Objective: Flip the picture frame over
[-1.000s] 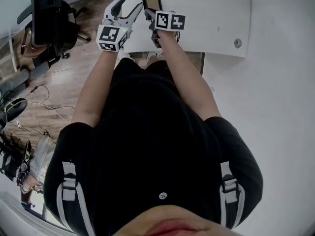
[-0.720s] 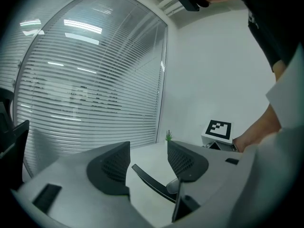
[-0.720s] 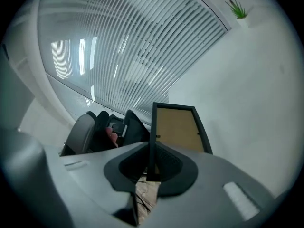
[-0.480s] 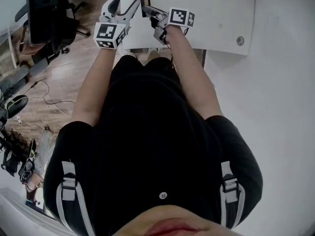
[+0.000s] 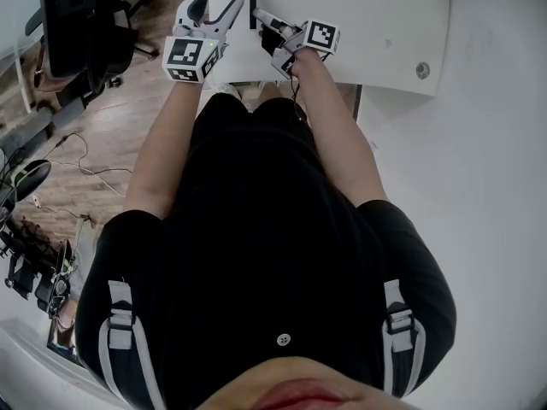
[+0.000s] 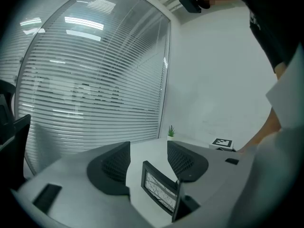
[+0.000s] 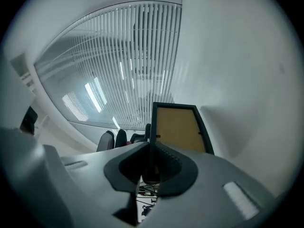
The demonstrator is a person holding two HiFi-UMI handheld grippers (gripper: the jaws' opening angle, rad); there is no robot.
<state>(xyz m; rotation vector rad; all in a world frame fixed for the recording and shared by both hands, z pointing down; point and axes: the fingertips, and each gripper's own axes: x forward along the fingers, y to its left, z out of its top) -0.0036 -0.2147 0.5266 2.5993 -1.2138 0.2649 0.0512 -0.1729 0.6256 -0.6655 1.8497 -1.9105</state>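
1. White tabletop [image 5: 376,24], wood floor [image 5: 102,161] and a black office chair [image 5: 73,32] off to the left, slatted blinds [image 6: 95,80] behind.
2. Picture frame [image 7: 178,127] was up on edge over the tabletop, with the right gripper [image 5: 267,20] jaws clamped on its rim.
3. Left gripper [image 5: 220,2] sat just beside it, jaws spread and gripping nothing.

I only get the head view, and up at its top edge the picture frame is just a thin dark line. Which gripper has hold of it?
Observer: The right gripper. Its own view shows the jaws shut on one edge of the picture frame.
Operator: Which side of the frame faces that gripper's camera?
Observer: The plain brown back.
Operator: And the left one?
Observer: The left gripper has its jaws apart and its pads press on nothing. Its view looks at the frame's picture side.
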